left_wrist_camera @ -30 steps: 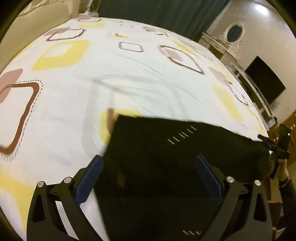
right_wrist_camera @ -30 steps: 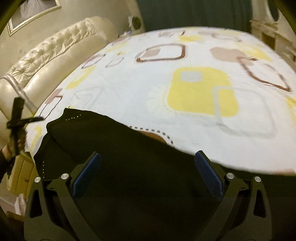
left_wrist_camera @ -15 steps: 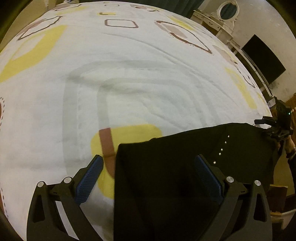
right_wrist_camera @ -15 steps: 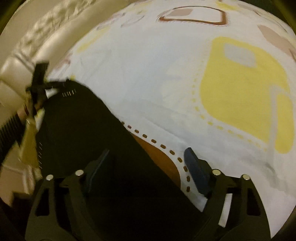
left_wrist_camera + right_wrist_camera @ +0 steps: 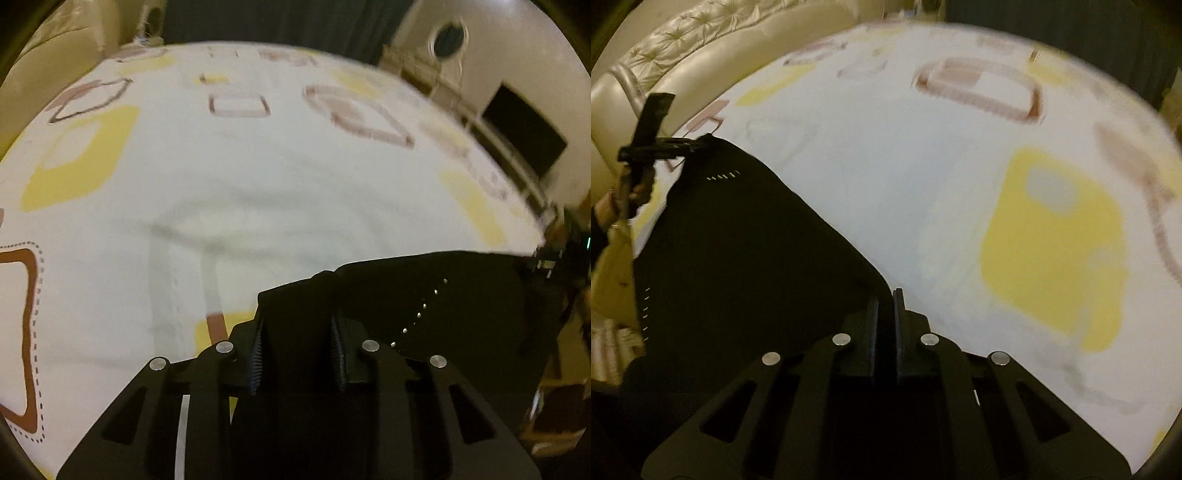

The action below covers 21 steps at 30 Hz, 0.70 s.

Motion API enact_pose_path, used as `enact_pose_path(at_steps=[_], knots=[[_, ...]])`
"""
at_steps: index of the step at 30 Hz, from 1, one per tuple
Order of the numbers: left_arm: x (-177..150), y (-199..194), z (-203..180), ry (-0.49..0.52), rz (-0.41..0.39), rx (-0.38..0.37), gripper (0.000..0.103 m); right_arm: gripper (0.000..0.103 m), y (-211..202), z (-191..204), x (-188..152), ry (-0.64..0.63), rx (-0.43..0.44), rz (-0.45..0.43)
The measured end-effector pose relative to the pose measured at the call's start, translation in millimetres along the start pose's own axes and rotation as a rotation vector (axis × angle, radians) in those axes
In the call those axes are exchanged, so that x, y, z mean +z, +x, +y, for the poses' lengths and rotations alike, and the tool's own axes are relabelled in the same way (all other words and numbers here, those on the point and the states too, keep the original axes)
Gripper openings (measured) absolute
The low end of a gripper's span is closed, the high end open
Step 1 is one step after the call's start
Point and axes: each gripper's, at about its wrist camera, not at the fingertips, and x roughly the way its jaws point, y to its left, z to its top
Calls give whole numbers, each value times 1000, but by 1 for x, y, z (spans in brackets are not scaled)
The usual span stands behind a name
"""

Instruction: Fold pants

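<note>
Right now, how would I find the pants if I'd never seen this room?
Look at the big bed with its white cover of yellow and brown squares. At its near edge lies one flat black cloth, the pants, with both tongs pinching its corners. It is the only dark thing on the pale cover, and tiny rows of pale stitches mark it.

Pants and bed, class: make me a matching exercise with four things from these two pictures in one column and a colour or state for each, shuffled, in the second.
1. pants
2. bedsheet
3. right tongs
4. headboard

a. cream, padded
b. shut on black cloth
c. black, with pale stitches
d. white with yellow and brown shapes

Pairs: 1-c, 2-d, 3-b, 4-a
</note>
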Motion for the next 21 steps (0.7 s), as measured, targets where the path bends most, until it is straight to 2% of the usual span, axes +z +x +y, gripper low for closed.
enact_pose_path(at_steps=[3, 8, 11, 15, 21], knots=[[-1, -20, -4, -1, -36, -2, 30, 6, -27, 21, -5, -66, -100, -86], [-22, -48, -16, -5, -82, -13, 28, 6, -56, 65, -28, -140, -183, -172], [-32, -61, -27, -14, -114, -37, 28, 6, -69, 82, -49, -164, -199, -202], [-70, -89, -42, -7, -133, -44, 25, 6, -80, 112, -82, -200, -209, -226], [-125, -104, -42, -54, -119, -46, 24, 6, -74, 144, -126, -204, -176, -191]])
